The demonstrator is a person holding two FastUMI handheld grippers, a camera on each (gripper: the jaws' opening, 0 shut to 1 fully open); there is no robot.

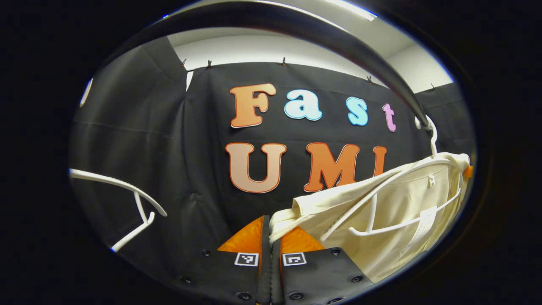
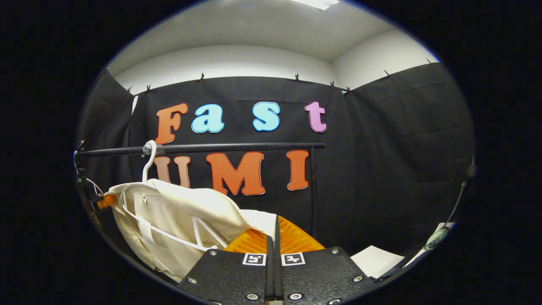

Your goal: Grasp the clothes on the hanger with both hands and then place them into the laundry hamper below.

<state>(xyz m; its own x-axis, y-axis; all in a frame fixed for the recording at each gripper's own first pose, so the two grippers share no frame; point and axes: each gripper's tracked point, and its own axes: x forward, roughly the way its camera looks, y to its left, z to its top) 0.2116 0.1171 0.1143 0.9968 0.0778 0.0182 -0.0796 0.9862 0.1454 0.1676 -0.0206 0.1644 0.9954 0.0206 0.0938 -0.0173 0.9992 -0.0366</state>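
Observation:
A cream garment (image 1: 406,199) hangs on a white hanger (image 1: 372,212) whose hook sits on a black rail (image 1: 338,42). In the left gripper view my left gripper (image 1: 270,231) is shut, and the garment's left edge is pinched between its fingers. In the right gripper view the same garment (image 2: 178,207) drapes at lower left under the hanger hook (image 2: 148,163) and the rail (image 2: 220,148). There my right gripper (image 2: 275,231) is shut on the garment's right edge. The cloth is pulled sideways off the hanger's shoulders towards both grippers.
An empty white hanger (image 1: 127,199) hangs at the left in the left gripper view. The rail's upright post (image 2: 313,190) stands just behind my right gripper. A white sheet (image 2: 377,260) and a cabled stand (image 2: 440,237) lie at lower right.

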